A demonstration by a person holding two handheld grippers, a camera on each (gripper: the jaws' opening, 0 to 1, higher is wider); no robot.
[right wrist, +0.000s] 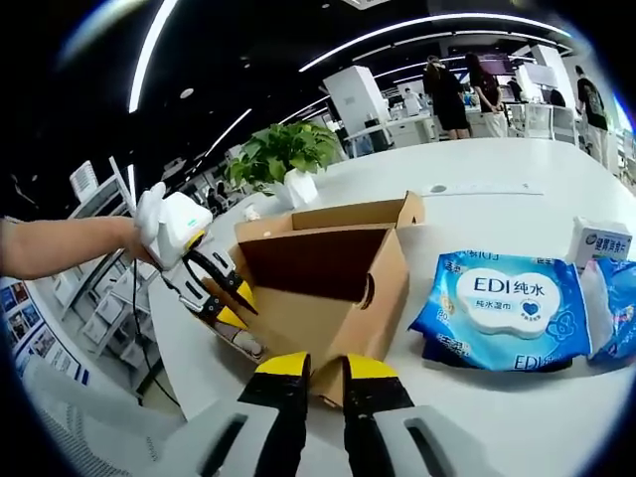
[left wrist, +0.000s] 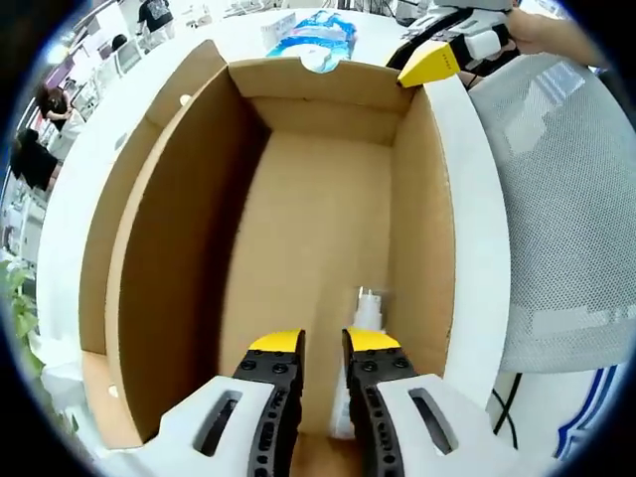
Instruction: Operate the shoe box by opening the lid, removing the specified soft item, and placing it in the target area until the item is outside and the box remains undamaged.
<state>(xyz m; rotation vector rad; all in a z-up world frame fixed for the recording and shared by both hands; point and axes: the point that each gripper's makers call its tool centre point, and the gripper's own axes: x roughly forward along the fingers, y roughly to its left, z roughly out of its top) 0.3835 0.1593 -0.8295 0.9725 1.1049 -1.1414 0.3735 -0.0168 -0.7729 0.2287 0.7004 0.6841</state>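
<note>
The open brown cardboard shoe box [left wrist: 298, 248] stands on the white round table [right wrist: 497, 189], its lid flap [right wrist: 328, 214] already folded back. In the left gripper view its floor looks bare except for a small whitish item [left wrist: 370, 310] low against the right-hand wall, just ahead of the left gripper [left wrist: 323, 343]; what it is I cannot tell, nor whether it is being pinched. That gripper's yellow-tipped jaws reach into the box, nearly closed with a narrow gap. The right gripper [right wrist: 326, 366] hovers outside the near corner, jaws close together, gripping nothing visible. The blue wet-wipes packet [right wrist: 502, 308] lies on the table beside the box, well clear. To do this step well, I would grip the item squarely, lift straight up clear of the wall, and let the right gripper steady the corner.
</note>
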